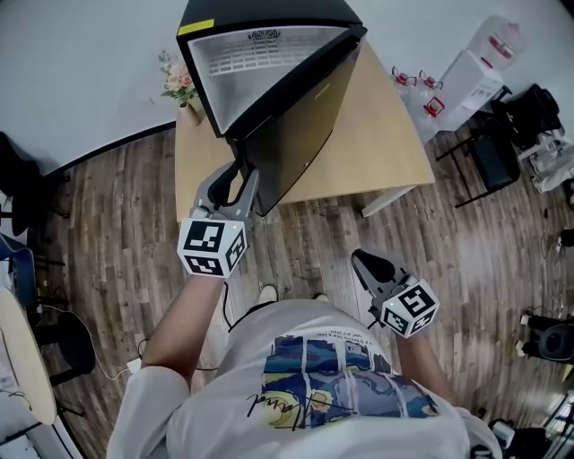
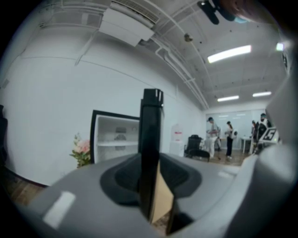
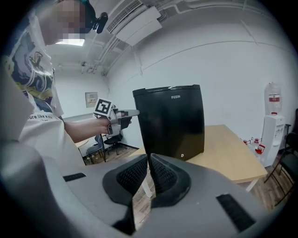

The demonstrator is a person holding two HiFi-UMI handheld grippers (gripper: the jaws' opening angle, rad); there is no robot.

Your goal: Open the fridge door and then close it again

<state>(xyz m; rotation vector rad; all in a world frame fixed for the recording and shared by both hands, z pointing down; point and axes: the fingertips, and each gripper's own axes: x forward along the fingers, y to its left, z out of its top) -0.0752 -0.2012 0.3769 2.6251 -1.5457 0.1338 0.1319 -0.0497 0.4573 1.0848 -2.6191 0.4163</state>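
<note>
The left tool (image 1: 240, 179) is open around the free edge of the fridge door (image 1: 300, 125). In the left gripper view the black edge stands upright between the jaws. The left pad lies against it, and a sliver of light wood shows between the door and the right pad, so the pads do not clamp it.

The door is swung wide open. It is hinged at the right front corner of the fridge (image 1: 269, 13), and its free edge reaches out to the near edge of the bench (image 1: 386, 134). The fridge stands on the far left part of the bench. Its white inside and one shelf (image 2: 116, 144) are open to view.

A small bunch of pink flowers (image 1: 179, 82) sits at the far left corner of the bench, just beside the fridge.

The right tool (image 1: 368, 264) has its jaws closed together with nothing between them. It is held low over the wooden floor (image 1: 117, 206), off the near edge of the bench and well apart from the door. Its own view faces the door's glossy black outer side.

A white water dispenser (image 1: 466, 81) stands past the right edge of the bench. A few people (image 2: 219, 137) stand far off in the room.
</note>
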